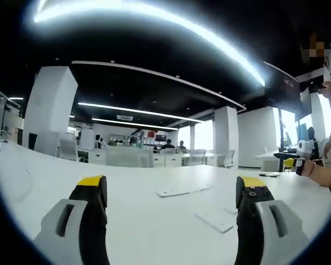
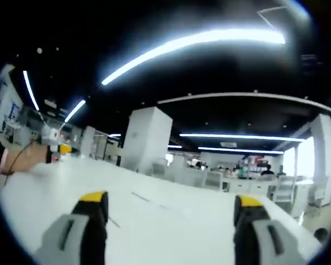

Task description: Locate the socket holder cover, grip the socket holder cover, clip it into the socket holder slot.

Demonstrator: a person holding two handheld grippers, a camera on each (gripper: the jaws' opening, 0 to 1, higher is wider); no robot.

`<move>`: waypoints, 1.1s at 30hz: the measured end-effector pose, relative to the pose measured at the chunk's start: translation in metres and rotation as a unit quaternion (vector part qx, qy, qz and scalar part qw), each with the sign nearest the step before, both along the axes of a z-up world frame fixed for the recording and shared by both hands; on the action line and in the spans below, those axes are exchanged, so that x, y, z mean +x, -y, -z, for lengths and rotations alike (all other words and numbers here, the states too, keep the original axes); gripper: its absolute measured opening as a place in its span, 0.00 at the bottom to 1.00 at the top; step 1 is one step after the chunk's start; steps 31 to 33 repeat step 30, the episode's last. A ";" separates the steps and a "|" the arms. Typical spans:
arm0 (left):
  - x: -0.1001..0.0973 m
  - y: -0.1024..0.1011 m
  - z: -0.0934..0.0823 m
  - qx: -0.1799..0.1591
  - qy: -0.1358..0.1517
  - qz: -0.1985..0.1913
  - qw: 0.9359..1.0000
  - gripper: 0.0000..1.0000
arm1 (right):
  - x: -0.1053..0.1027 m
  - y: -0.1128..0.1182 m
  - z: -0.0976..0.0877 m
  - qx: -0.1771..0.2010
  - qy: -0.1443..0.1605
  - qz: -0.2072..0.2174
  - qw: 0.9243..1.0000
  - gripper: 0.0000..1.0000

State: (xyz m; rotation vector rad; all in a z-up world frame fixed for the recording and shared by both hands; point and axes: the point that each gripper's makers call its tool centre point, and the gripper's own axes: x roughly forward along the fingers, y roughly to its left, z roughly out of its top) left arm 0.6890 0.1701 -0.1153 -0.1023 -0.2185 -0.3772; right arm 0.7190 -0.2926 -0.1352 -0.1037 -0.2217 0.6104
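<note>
Left tongs (image 1: 172,194) and right tongs (image 2: 171,207) gape wide, gripping nothing, above the white bench (image 1: 132,221). Just ahead of the left jaws lies the socket holder cover (image 1: 214,222), the long socket holder (image 1: 183,191) beyond.

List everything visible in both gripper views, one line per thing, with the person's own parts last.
Table: one, white, under both grippers.
Long flat piece: one, white, lying on the table ahead between the left gripper's fingers.
Short flat piece: one, white, on the table nearer the left gripper's right-hand finger.
Pillars: several, white, beyond the table.
Ceiling light strips: several, bright white, overhead.
Chairs and desks: several, pale, in the far background, people seated among them.
Left gripper: one, grey with yellow-tipped black fingers, open, holding nothing.
Right gripper: one, same colours, open, holding nothing.
Person's arm: one, at the right edge of the left gripper view.
</note>
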 end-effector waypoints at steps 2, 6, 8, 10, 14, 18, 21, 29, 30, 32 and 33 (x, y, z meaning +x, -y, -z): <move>0.000 -0.002 0.001 0.003 0.000 -0.005 1.000 0.95 | -0.001 -0.004 0.004 -0.010 -0.004 0.000 1.000 0.95; 0.001 0.001 0.005 0.009 -0.009 -0.002 1.000 0.95 | 0.001 -0.008 0.011 -0.025 -0.016 -0.001 1.000 0.95; 0.002 0.001 0.006 0.013 -0.012 -0.002 1.000 0.95 | 0.001 -0.011 0.016 -0.036 -0.023 0.000 0.999 0.95; 0.002 0.000 0.007 0.016 -0.012 -0.004 1.000 0.95 | 0.003 -0.012 0.021 -0.050 -0.032 0.004 0.998 0.95; 0.004 -0.003 0.007 0.014 -0.010 -0.009 1.000 0.95 | 0.004 -0.013 0.027 -0.061 -0.039 0.005 0.997 0.95; 0.004 -0.004 0.007 0.010 -0.008 -0.010 1.000 0.95 | 0.003 -0.016 0.028 -0.043 -0.052 -0.006 0.998 0.95; 0.004 -0.001 0.006 0.001 -0.004 -0.004 1.000 0.95 | 0.003 -0.016 0.028 -0.033 -0.056 -0.009 0.998 0.95; -0.002 0.001 -0.007 -0.039 0.029 0.017 0.999 0.95 | -0.002 -0.025 0.034 -0.045 -0.059 -0.007 0.997 0.95; -0.002 0.001 -0.008 -0.039 0.029 0.017 0.999 0.95 | -0.003 -0.024 0.034 -0.047 -0.060 -0.009 0.997 0.95; -0.002 0.001 -0.008 -0.039 0.029 0.017 0.999 0.95 | -0.003 -0.024 0.034 -0.047 -0.060 -0.009 0.997 0.95; -0.002 0.001 -0.008 -0.039 0.029 0.017 0.999 0.95 | -0.003 -0.024 0.034 -0.047 -0.060 -0.009 0.997 0.95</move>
